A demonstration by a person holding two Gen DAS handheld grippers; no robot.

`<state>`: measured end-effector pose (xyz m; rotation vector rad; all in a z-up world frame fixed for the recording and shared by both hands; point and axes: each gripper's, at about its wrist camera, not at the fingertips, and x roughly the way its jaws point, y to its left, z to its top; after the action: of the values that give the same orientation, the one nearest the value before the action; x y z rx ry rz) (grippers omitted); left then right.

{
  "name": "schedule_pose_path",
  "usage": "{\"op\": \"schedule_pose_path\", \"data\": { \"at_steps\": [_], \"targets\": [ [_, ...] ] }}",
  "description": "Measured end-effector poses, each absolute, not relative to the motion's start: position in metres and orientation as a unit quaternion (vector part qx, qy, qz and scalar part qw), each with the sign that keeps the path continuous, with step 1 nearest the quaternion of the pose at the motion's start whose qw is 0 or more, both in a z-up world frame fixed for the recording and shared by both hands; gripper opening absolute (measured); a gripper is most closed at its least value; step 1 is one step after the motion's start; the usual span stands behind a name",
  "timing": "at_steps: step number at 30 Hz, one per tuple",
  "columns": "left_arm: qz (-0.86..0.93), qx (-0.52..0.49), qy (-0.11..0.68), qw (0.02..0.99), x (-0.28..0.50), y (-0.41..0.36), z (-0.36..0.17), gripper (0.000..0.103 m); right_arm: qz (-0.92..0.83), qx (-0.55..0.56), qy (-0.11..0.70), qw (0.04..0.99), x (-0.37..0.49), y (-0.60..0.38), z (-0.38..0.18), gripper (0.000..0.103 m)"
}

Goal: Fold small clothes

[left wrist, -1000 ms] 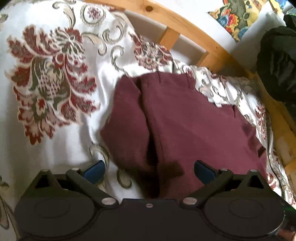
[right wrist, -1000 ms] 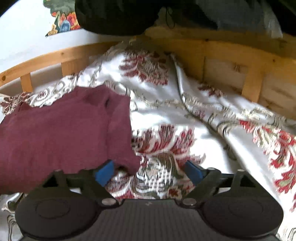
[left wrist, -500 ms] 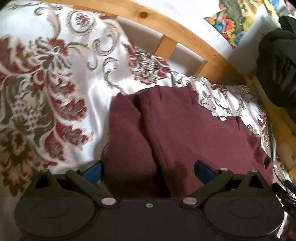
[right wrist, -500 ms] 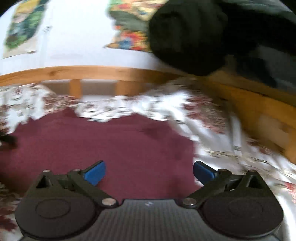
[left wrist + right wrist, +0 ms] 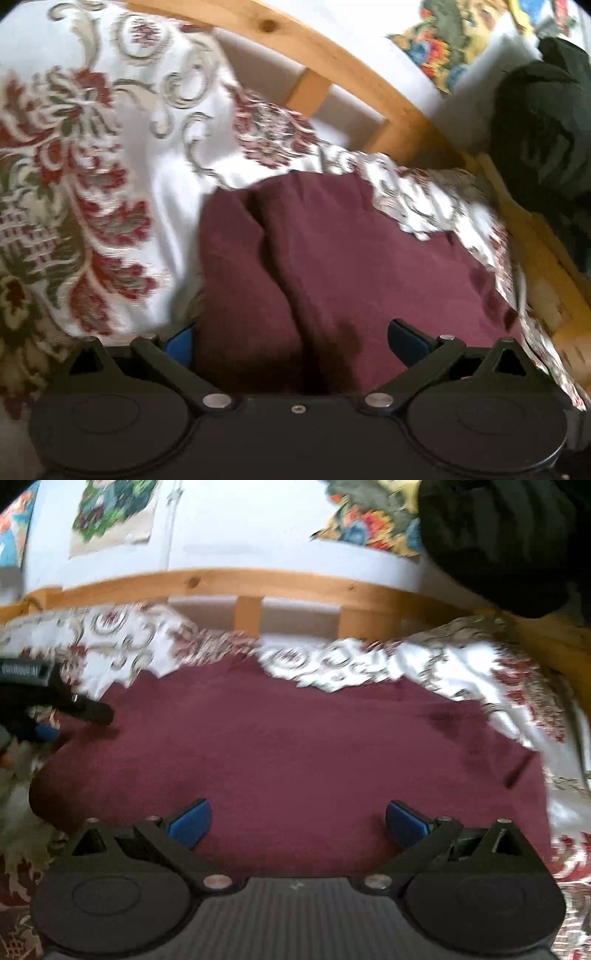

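Folded maroon garment point(image 5: 369, 266) on floral bedspread point(image 5: 110, 177), between wide-apart blue pads point(image 5: 404, 341) of left gripper point(image 5: 291, 343), beside wooden bed rail point(image 5: 332, 62).

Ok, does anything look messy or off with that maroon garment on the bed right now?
The maroon garment lies unevenly: one side flap is doubled over with a crooked crease. Nothing looks torn or spilled.

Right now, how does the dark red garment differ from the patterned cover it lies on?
The dark red garment is one plain colour; the bed cover is white with red and green flowers and scrolls. The garment is small with one side folded over; the cover spreads wide beneath it, up to the wooden frame. Both are soft cloth.
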<state>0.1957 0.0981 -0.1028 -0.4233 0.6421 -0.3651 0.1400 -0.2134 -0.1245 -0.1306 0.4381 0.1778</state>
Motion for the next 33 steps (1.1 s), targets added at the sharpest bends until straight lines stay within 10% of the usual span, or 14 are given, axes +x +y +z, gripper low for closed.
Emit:
{"op": "schedule_pose_path", "data": {
  "at_steps": [20,33],
  "targets": [
    [-0.17,-0.188,0.332,0.908,0.198,0.093,-0.108,0.101,0.098,-0.074,0.222,0.967,0.143,-0.203,-0.145,0.103],
    [-0.091,-0.177,0.339,0.919,0.187,0.085,-0.1,0.056,0.104,-0.047,0.232,0.966,0.141,-0.211,-0.143,0.102]
  ]
}}
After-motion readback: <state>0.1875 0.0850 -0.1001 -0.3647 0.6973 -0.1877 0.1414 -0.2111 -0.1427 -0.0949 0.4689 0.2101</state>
